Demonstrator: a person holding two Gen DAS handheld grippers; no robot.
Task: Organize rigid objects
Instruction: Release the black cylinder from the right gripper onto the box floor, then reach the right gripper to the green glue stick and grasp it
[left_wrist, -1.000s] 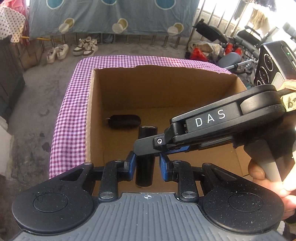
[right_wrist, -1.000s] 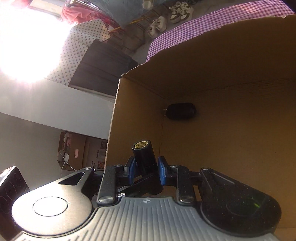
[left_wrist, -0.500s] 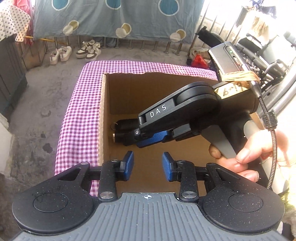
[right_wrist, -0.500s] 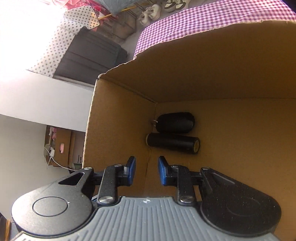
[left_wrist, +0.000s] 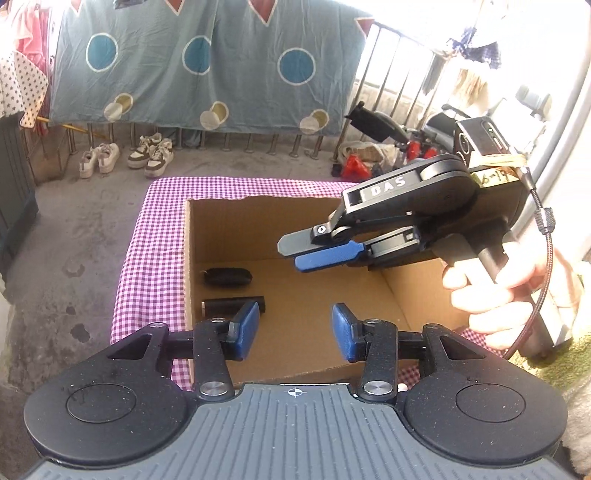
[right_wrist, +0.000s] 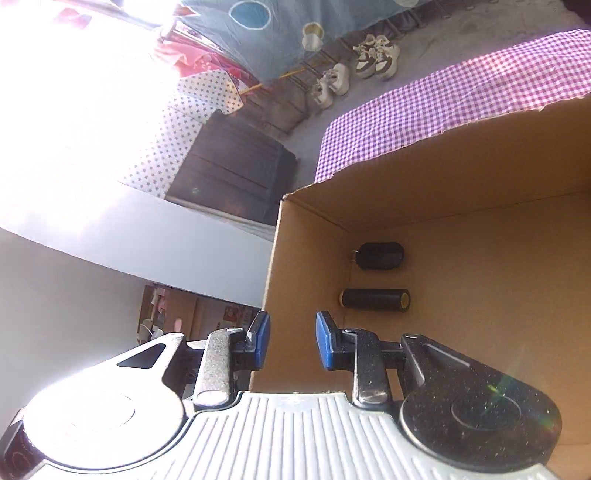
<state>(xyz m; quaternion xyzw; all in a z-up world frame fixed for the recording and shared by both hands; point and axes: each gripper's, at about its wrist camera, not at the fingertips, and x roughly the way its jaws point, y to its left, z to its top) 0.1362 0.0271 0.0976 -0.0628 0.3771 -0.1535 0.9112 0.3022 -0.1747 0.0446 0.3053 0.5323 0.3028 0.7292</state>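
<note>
Jaws empty: left gripper (left_wrist: 294, 330) opening, right gripper (right_wrist: 291, 345) parted.
Lift both straight clear of the cardboard box (left_wrist: 221, 236), leaving the black cylinder (right_wrist: 375, 300) beyond the fingertips undisturbed.

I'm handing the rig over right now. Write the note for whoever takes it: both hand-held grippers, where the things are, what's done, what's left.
Left hand-held gripper: empty, jaws opening, raised above the near edge of the cardboard box.
Right hand-held gripper: open, empty, held over the box.
In the box: black cylinder lying on its side on the floor by the left wall; black oval case just behind it, close but apart.
Box sits on the purple checked cloth.
Done: both black things are in the box, side by side.
Left: no other things to sort show in either view; look around before going on.
</note>
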